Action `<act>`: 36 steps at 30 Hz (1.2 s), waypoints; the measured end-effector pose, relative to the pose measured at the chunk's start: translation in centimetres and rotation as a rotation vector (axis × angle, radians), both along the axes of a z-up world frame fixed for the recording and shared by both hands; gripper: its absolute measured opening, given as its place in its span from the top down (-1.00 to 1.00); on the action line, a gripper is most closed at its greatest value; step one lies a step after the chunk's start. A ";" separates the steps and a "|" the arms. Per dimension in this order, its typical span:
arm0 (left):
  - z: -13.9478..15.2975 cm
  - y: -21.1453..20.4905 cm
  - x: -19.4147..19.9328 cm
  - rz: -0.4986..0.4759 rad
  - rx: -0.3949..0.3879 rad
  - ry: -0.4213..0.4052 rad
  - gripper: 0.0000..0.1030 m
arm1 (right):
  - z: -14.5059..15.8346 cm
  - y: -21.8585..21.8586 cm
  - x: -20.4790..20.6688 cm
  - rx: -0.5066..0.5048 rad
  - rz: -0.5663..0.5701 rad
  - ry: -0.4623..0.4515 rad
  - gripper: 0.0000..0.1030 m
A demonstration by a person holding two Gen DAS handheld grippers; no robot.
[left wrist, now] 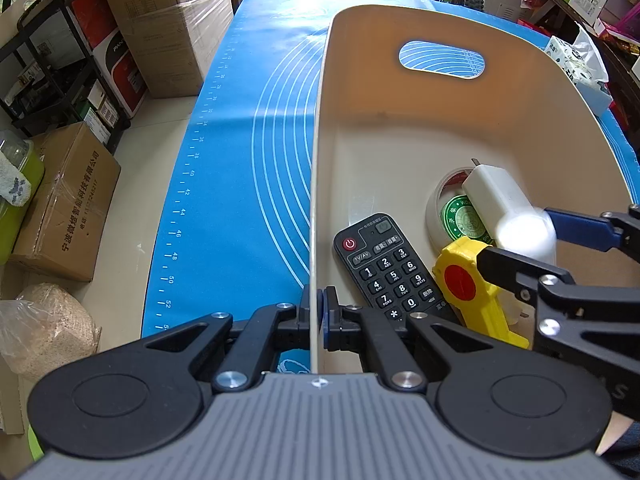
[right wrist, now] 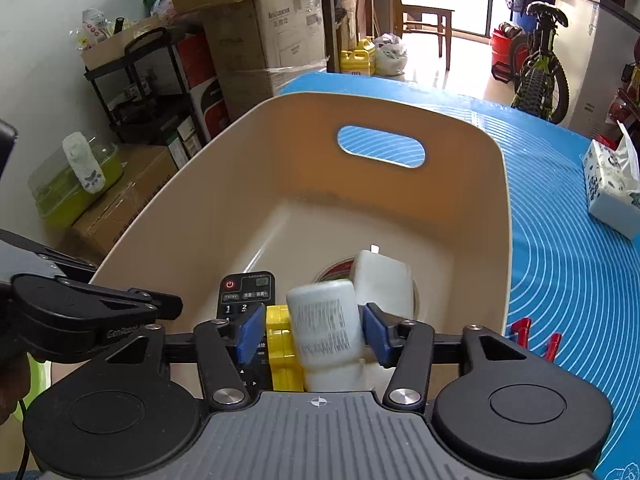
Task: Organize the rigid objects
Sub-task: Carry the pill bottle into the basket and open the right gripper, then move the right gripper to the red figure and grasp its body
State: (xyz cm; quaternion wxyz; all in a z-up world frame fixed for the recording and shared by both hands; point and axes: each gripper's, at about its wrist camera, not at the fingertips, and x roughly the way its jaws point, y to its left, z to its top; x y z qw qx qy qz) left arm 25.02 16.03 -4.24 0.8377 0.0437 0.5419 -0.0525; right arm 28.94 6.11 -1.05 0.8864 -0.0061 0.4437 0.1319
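A beige bin [left wrist: 400,120] [right wrist: 280,140] stands on a blue mat [left wrist: 240,160]. My left gripper [left wrist: 318,312] is shut on the bin's near-left wall, one pad on each side of the thin rim. Inside the bin lie a black remote [left wrist: 384,264] [right wrist: 248,290], a tape roll [left wrist: 448,204], a yellow tool with a red disc [left wrist: 464,276] [right wrist: 280,344] and a white charger [left wrist: 492,192] [right wrist: 384,276]. My right gripper [right wrist: 313,332] [left wrist: 516,236] stands open over the bin. A blurred white bottle [right wrist: 324,328] sits between its blue pads, with a gap at the left pad.
A tissue pack [right wrist: 612,184] [left wrist: 580,64] lies on the mat to the right of the bin. Small red pieces [right wrist: 536,336] sit on the mat by the bin's right wall. Cardboard boxes [left wrist: 64,208] and a black rack [left wrist: 60,64] stand on the floor to the left.
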 end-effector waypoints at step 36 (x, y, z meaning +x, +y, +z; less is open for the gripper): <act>0.1 -0.1 0.0 0.001 -0.001 0.002 0.91 | -4.6 -12.7 -1.5 -0.141 -0.377 0.131 -0.26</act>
